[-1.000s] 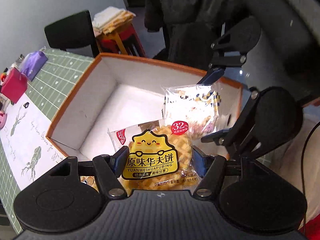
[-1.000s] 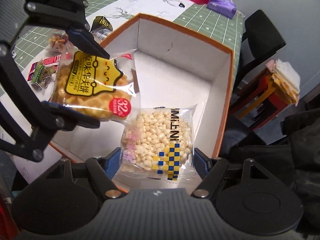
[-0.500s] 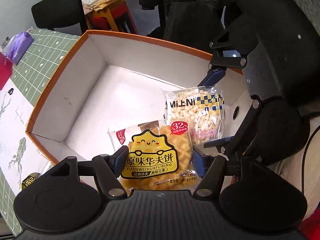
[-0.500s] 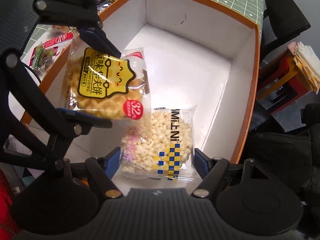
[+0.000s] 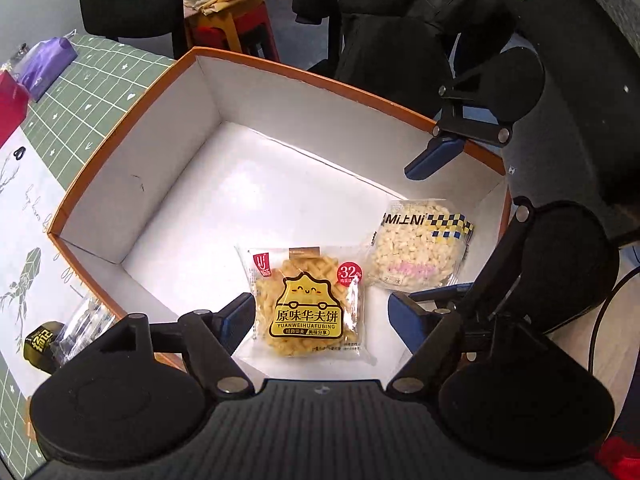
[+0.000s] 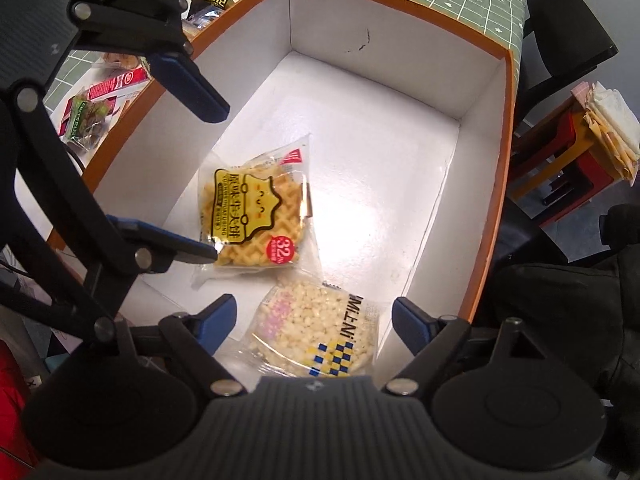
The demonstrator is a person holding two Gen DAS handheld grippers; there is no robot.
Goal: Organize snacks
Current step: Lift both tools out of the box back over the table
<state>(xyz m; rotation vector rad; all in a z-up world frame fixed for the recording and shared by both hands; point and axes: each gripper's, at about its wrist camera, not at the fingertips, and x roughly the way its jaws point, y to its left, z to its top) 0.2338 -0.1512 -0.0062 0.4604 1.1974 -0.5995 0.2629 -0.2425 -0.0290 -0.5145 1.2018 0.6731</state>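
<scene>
Waffle packet, puffed-rice packet: crinkly clear plastic, flat in white cardboard box; both jaws just opened, apart.

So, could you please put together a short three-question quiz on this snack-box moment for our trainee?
1. True or false: the waffle packet is clamped in the left claw.
2. Which packet lies nearer the box's corner below the right claw? A) the puffed rice packet B) the waffle packet C) a purple pouch
3. Fill in: the snacks lie inside a white box with an ______ rim.

Key:
1. False. Both claws have just been opening; the packet lies loose on the box floor between the left claw's pads.
2. A.
3. Orange.
</scene>
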